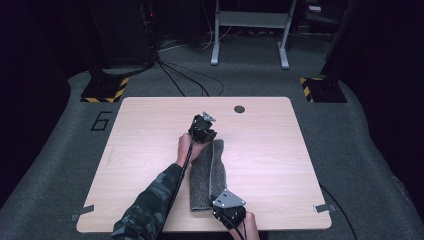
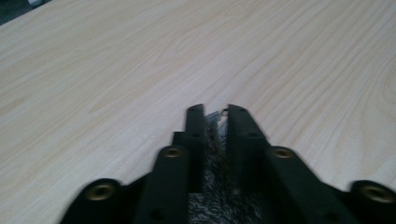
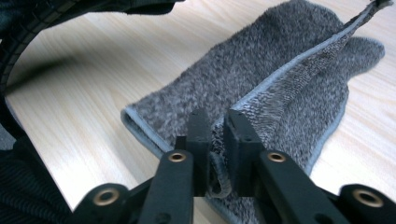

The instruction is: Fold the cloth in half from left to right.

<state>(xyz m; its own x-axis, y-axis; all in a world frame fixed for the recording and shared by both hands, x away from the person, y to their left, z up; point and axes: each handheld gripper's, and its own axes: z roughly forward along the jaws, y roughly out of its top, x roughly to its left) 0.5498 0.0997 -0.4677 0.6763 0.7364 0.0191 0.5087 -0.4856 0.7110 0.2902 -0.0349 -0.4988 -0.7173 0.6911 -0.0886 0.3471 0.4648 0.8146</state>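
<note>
The light wooden rectangular bench carries one folded grey terry towel, which lies lengthwise near the middle, running from the near edge away from the person. One forearm in a camouflage sleeve enters from the bottom edge and slants forward to the towel's far end. The left tool sits there, pointed down at the bench. In the left gripper view its jaws stand slightly apart with the towel's edge between them; whether the pads press on it cannot be told. The right tool sits at the towel's near end; its hand is cut off by the frame. Its jaws stand narrowly apart, with a raised fold of towel between them.
</note>
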